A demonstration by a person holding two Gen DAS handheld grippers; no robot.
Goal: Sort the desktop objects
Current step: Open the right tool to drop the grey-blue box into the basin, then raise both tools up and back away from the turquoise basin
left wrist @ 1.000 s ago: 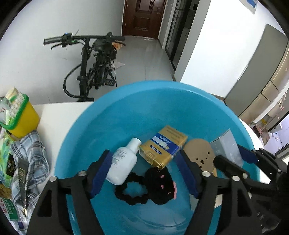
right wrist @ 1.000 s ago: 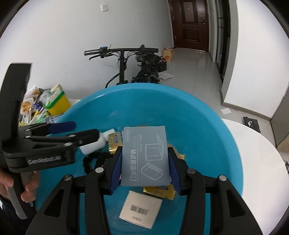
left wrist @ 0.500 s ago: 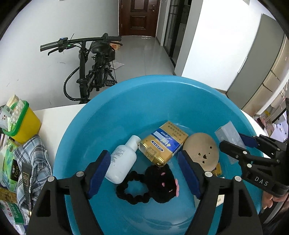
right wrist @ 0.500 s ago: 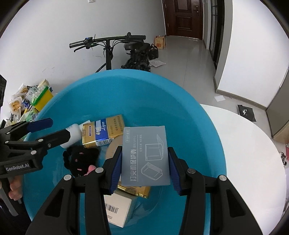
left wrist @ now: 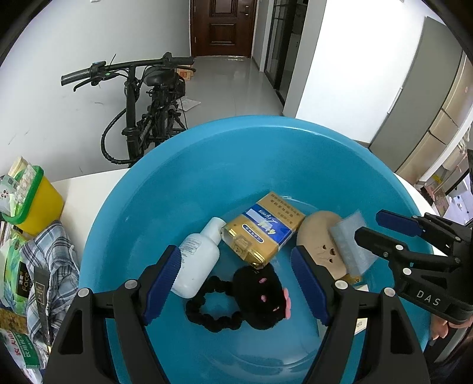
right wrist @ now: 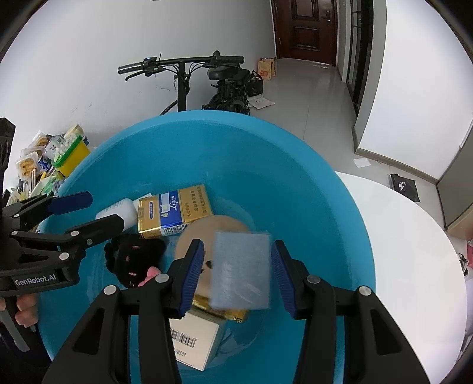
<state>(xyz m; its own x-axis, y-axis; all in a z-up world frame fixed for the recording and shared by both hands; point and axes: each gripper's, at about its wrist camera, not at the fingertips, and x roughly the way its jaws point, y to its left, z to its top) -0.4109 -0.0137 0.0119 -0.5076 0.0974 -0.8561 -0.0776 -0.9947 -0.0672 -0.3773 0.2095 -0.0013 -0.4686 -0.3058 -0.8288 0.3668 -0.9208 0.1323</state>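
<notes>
A black bicycle leans against the plain white wall, on a glossy grey tiled floor that runs down a corridor to a dark brown panelled door. Dark-framed glass doors line the corridor's right side, and tall grey cabinets stand further right. Soft daylight reflects off the floor, and the round white bench shows at the edges.

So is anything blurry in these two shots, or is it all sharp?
Right wrist view: the grey packet is motion-smeared, print unreadable, while the gold box is sharp. Left wrist view: the grey packet is blurred too. Both views show fisheye bending and dark corners.
</notes>
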